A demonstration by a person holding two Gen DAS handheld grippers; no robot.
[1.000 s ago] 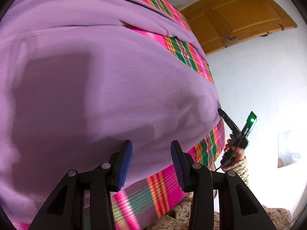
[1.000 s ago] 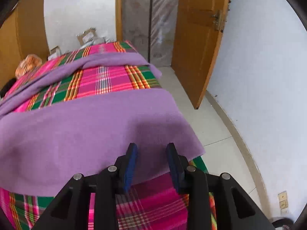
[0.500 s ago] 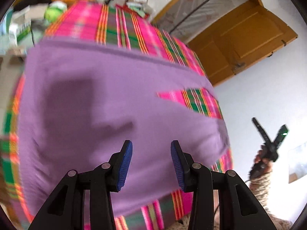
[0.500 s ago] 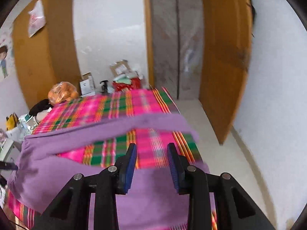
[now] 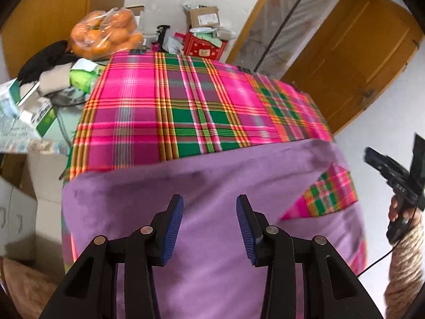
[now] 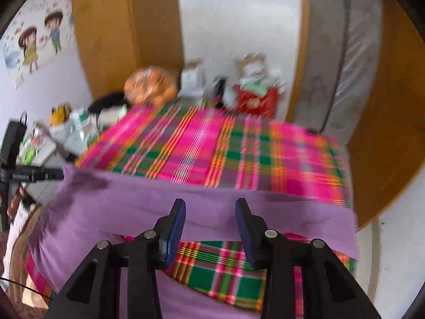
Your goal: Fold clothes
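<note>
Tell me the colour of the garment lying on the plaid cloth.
Plain purple garment, clearest in the left wrist view.

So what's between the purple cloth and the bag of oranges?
In the left wrist view, only bare pink-and-green plaid tablecloth lies between the purple fabric garment and the clear plastic bag of oranges.

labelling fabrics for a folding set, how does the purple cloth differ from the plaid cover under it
The purple cloth is one plain colour; the plaid cover is checked in pink, green and orange. The purple cloth lies on top at the near end, folded so a patch of plaid shows through a gap; the plaid cover lies flat beneath and spreads bare to the far end. Both are fabric on the same surface.
</note>
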